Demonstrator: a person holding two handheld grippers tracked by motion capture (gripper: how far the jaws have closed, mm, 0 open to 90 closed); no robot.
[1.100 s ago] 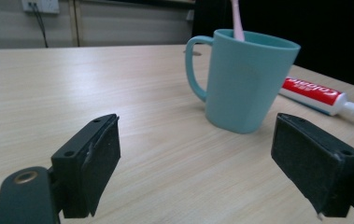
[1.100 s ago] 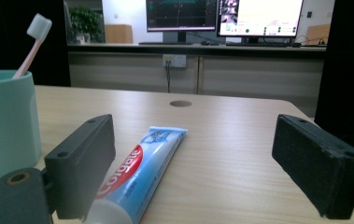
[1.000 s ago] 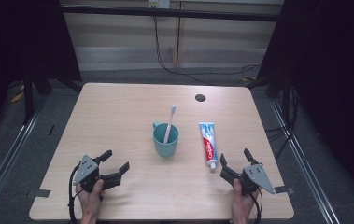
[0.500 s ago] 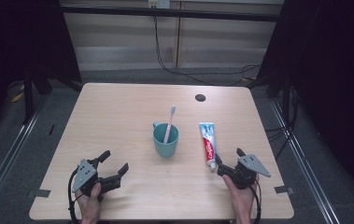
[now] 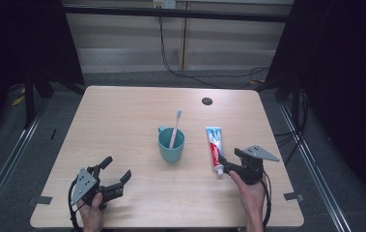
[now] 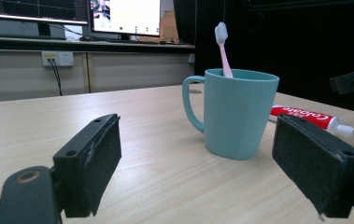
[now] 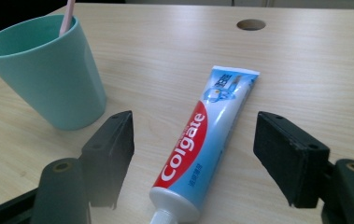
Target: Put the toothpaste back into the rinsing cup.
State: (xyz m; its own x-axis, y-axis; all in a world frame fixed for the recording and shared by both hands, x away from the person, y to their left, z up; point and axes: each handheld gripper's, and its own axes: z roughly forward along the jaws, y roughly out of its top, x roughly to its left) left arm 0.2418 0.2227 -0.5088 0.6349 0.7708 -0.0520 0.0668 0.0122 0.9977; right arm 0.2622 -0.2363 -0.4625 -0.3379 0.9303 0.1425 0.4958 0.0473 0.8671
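Right gripper (image 5: 226,164) has just been closing but its jaws stand apart on either side of the toothpaste tube (image 5: 214,149), pads clear of it on both flanks in the right gripper view; nothing is gripped. The tube (image 7: 202,140) lies flat on the table (image 5: 122,121) between the jaws, cap end nearest the gripper and just under its body, crimped tail pointing away from it. In the high view the gripper sits at the cap end, held above the near right part of the table by the person's right hand (image 5: 250,191), grey three-cornered plate on top. Left of the right gripper, just beyond its left jaw, stands a teal mug (image 7: 44,70), upright, with a pink toothbrush (image 5: 175,128) leaning in it, head up; mug and tube lie near one another but do not touch. Farther ahead of the gripper, past the tube's tail, a round hole (image 7: 251,24) in the tabletop. Nothing lies between the pads and the tube. Left gripper (image 5: 115,174) sits low over the near left of the table in the left hand (image 5: 92,215), jaws wide open and empty; in the left gripper view the mug (image 6: 235,112) stands ahead of it toward its right jaw, well apart, bare table between.
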